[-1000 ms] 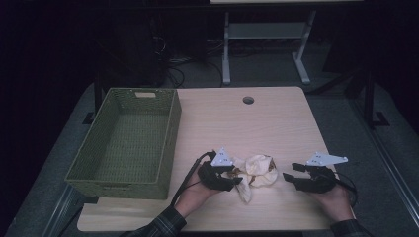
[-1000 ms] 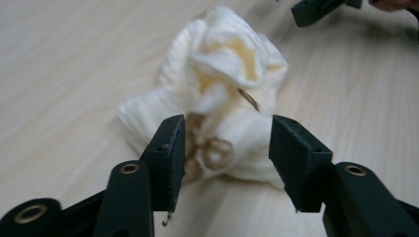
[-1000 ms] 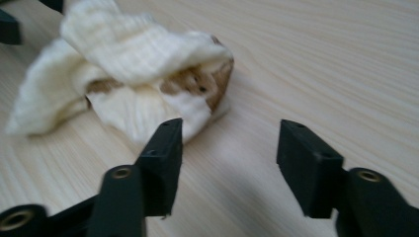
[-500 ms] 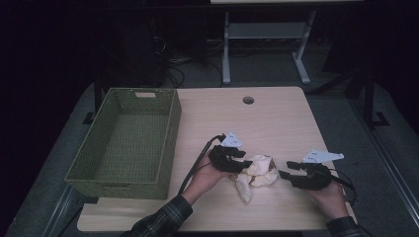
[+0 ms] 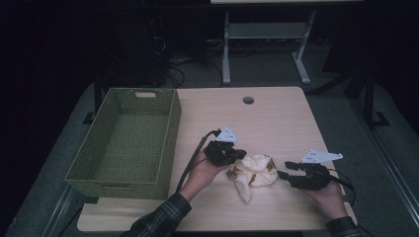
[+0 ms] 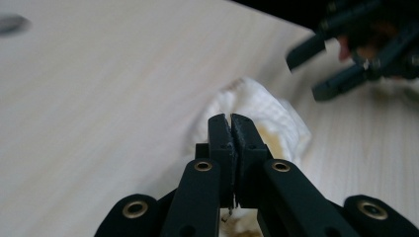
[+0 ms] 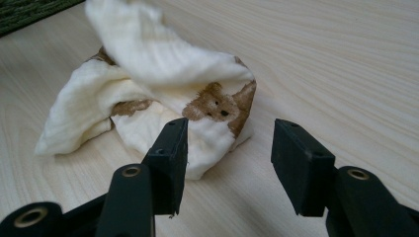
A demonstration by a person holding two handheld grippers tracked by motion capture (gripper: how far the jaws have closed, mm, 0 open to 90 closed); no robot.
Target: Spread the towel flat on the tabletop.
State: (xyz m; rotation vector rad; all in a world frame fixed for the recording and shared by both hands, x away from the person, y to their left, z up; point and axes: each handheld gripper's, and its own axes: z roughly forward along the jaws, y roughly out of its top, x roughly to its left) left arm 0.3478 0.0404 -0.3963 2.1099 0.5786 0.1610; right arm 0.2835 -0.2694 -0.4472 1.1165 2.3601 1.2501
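Black left gripper (image 5: 236,157): its two jaws have just been closing. In the left gripper view (image 6: 230,129) they sit pressed together. White cloth shows right behind the tips and under them. I cannot tell if any cloth is pinched between them.
Left hand (image 5: 202,170): it holds that gripper near the front edge of the desk, a bit left of the middle. A checked sleeve (image 5: 160,219) comes in over the front edge.
Black right gripper (image 5: 285,169): its jaws stand about half open. Nothing is between them in the right gripper view (image 7: 226,148). The tips point at the cloth and sit just beside it.
Right hand (image 5: 326,195): it holds that gripper near the front right corner of the desk.
Cream cloth (image 5: 253,173): it lies in a crumpled heap on the desk, between the two grippers, near the front edge. It has brown patches, and a small brown bear face shows in the right gripper view (image 7: 163,94).
Wooden desk (image 5: 257,118): pale wood. A small round hole (image 5: 248,100) is near the back edge.
Green basket (image 5: 126,140): woven and long. It sits along the left edge of the desk, well apart from the cloth.
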